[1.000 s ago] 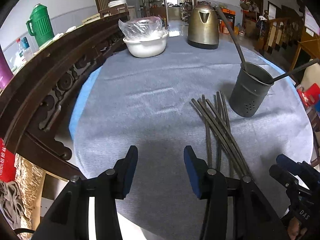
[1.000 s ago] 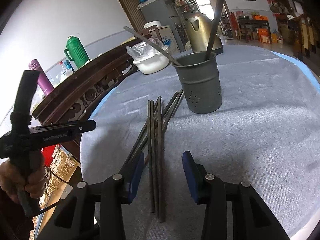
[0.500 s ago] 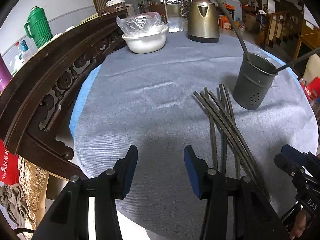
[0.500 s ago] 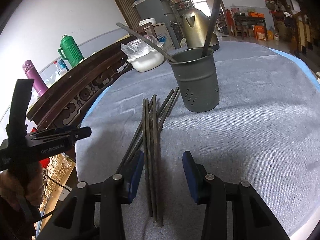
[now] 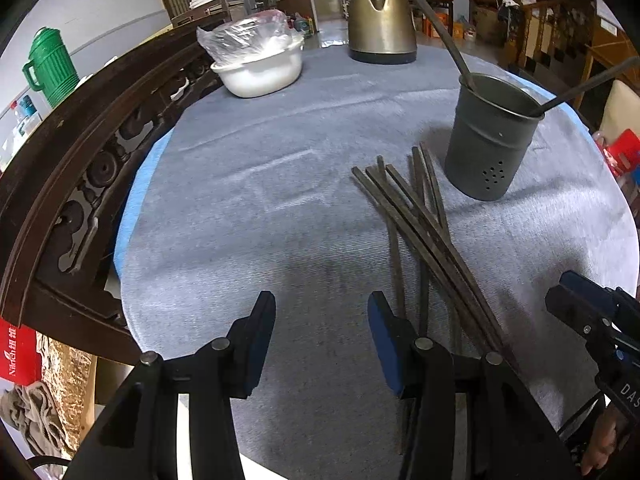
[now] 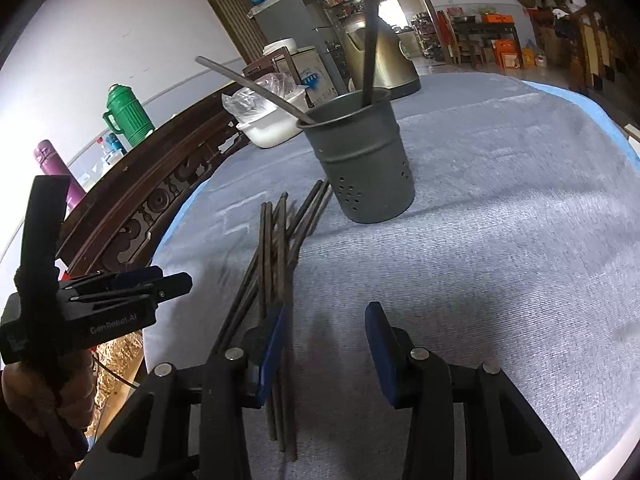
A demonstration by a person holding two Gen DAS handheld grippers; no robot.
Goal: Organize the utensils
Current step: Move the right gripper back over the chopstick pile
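Several dark chopsticks [image 5: 416, 224] lie loosely crossed on the grey-blue tablecloth [image 5: 256, 208]. Just beyond them stands a grey metal holder [image 5: 488, 148] with two chopsticks leaning in it. My left gripper [image 5: 322, 336] hovers open over bare cloth, with the pile just to the right of its right finger. My right gripper [image 6: 326, 344] is open too. The near ends of the chopsticks [image 6: 276, 248] run under its left finger, and the holder [image 6: 360, 164] stands ahead. Neither gripper holds anything. Each gripper appears at the edge of the other's view.
At the far side of the table stand a brass kettle [image 5: 380, 12] and a white bowl [image 5: 260, 68] covered in plastic. A carved dark wooden chair back [image 5: 80, 168] curves along the left edge. A green thermos [image 5: 50, 68] stands behind it.
My left gripper has moved forward and down toward the table, so the chopsticks and holder look nearer. In the right wrist view the chopsticks have drifted slightly toward the left finger. Both jaws stay as they were.
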